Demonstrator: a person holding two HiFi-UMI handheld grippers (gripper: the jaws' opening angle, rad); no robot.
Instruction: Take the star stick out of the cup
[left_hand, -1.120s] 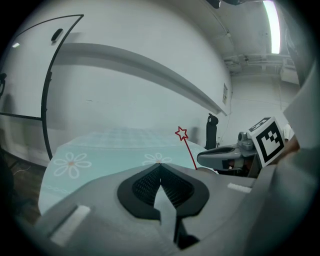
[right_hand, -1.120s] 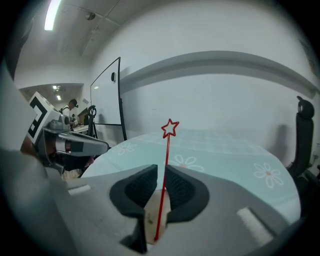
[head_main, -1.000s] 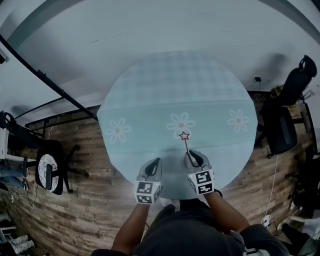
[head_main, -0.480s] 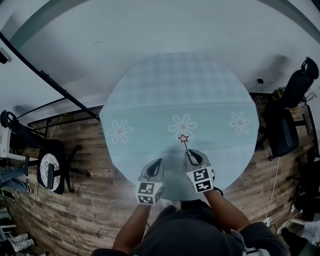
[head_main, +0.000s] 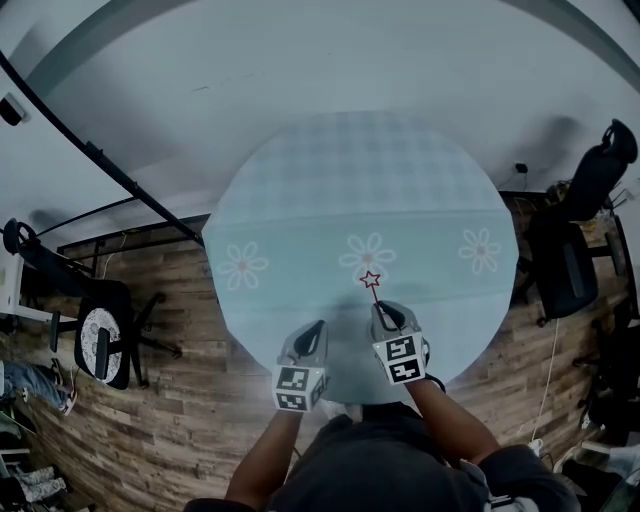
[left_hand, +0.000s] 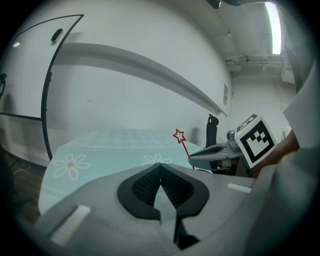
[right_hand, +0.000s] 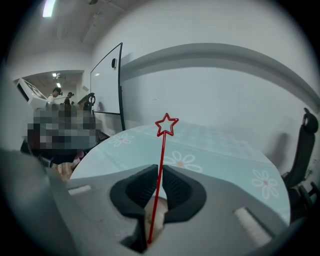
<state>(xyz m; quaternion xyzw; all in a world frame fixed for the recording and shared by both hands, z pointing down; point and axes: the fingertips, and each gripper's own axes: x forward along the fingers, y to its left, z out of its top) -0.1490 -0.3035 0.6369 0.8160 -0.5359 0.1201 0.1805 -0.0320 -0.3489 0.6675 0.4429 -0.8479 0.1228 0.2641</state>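
The star stick (head_main: 373, 287), a thin red rod topped with an outlined star, stands nearly upright between the jaws of my right gripper (head_main: 385, 316), which is shut on its lower part. In the right gripper view the star stick (right_hand: 162, 150) rises from the closed right gripper (right_hand: 160, 172) above the table. My left gripper (head_main: 311, 332) hovers beside it over the near table edge, shut on nothing. From the left gripper view, the left gripper (left_hand: 160, 167) has its pads together, with the star stick (left_hand: 179, 136) and right gripper (left_hand: 212, 151) to its right. No cup shows in any view.
The round table (head_main: 300, 200) has a pale blue cloth with printed flowers. Black office chairs stand at the right (head_main: 562, 262) and at the left (head_main: 97, 345) on the wood floor. A whiteboard (right_hand: 106, 85) and people stand far off.
The head view has shifted slightly. Both grippers and the stick keep almost the same pose over the near table edge.
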